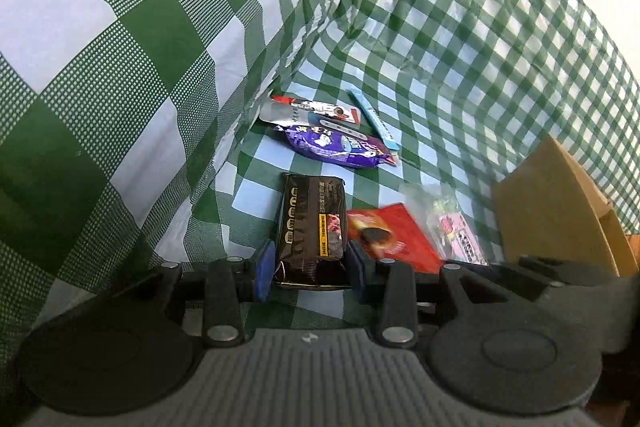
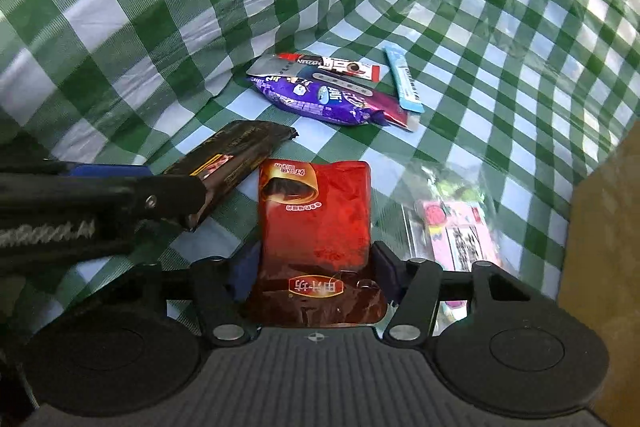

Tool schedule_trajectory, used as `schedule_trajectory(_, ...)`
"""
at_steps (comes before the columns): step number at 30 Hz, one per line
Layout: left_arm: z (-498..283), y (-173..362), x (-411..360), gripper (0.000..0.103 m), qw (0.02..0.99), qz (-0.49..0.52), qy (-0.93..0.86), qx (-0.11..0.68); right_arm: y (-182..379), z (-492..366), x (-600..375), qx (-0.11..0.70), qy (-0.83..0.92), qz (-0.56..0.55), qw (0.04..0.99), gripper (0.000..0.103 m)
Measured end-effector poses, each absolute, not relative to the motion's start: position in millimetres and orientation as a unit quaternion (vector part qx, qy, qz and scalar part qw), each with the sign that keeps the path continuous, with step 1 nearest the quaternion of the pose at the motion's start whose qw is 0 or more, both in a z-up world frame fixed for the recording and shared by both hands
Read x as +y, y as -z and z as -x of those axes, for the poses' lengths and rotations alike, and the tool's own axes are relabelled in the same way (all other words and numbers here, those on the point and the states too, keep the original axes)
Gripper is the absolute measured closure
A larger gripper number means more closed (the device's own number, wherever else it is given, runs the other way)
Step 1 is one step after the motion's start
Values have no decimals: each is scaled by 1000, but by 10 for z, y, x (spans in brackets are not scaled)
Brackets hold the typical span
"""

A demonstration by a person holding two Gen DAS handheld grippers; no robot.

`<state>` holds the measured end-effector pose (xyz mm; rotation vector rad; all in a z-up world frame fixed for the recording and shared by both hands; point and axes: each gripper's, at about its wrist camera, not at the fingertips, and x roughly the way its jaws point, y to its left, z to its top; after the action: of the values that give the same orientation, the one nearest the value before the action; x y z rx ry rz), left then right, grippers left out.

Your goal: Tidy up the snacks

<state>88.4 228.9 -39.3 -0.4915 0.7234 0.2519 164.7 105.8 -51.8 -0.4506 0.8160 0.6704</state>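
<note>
My left gripper is shut on the near end of a black snack packet, with the blue pads on its two long sides. In the right wrist view this black packet sticks out tilted from the left. A red coffee packet lies lengthwise between the fingers of my right gripper, with the pads against its side edges. The red packet looks blurred just right of the black one.
A purple packet, a Nescafe stick and a light blue stick lie further back on the green checked cloth. A clear bag with pink contents lies right of the red packet. A cardboard box stands at the right. A high cloth fold rises on the left.
</note>
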Motion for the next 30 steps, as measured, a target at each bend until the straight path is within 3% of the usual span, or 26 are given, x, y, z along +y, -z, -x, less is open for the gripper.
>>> schedule_trajectory(10, -668, 376, 2146, 61, 894, 241, -105, 361, 34, -991, 536, 383, -303, 171, 856, 42)
schedule_trajectory(24, -341, 263, 1534, 63, 875, 153, -119, 443, 646, -686, 71, 432, -294, 152, 839, 41)
schedule_trajectory(26, -356, 337, 1450, 64, 866, 139, -122, 466, 658, -665, 77, 431, -299, 156, 837, 35)
schedule_trajectory(28, -354, 374, 1441, 60, 866, 133, -129, 464, 667, -671, 90, 427, -307, 162, 835, 31)
schedule_trajectory(30, -334, 390, 1495, 51, 874, 143, -135, 444, 698, -698, 116, 431, -312, 167, 830, 29)
